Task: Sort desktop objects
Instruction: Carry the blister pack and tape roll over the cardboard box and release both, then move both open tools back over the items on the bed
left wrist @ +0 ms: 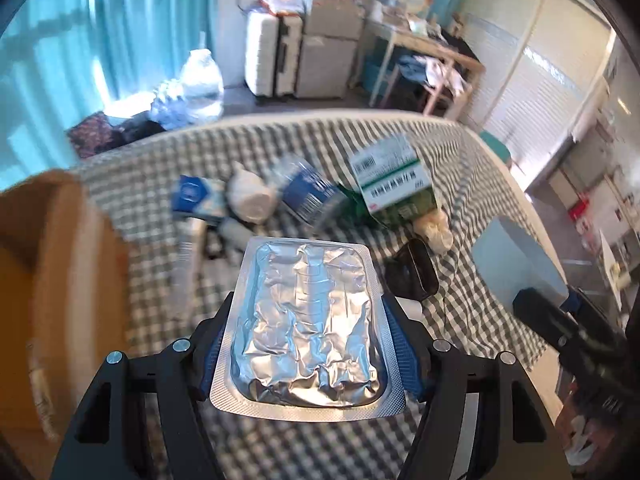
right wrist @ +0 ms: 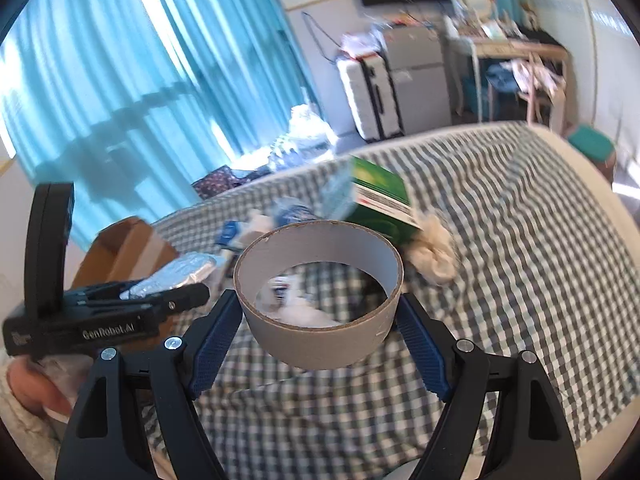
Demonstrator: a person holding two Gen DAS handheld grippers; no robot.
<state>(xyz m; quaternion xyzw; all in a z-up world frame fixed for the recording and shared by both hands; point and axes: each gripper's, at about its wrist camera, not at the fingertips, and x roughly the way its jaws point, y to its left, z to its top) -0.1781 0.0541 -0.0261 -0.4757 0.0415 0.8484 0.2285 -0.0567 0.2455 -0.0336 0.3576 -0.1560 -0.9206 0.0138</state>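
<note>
My left gripper (left wrist: 306,316) is shut on a silver foil blister pack (left wrist: 308,320) and holds it above the checked tablecloth (left wrist: 280,452). It also shows at the left of the right wrist view (right wrist: 176,284), with the foil pack (right wrist: 176,274) in it. My right gripper (right wrist: 318,312) is shut on a grey cardboard tape ring (right wrist: 320,340), held above the cloth. In the left wrist view, a pile lies beyond: a green and white box (left wrist: 394,178), blue packets (left wrist: 310,194), a white bottle (left wrist: 252,194), a cream lump (left wrist: 434,228) and a black case (left wrist: 412,272).
A brown cardboard box (left wrist: 60,264) stands at the table's left edge, also in the right wrist view (right wrist: 128,248). The table's far edge (left wrist: 320,114) curves across the back. Suitcases (left wrist: 304,60), a water jug (left wrist: 202,80) and a desk (left wrist: 440,56) stand on the floor beyond.
</note>
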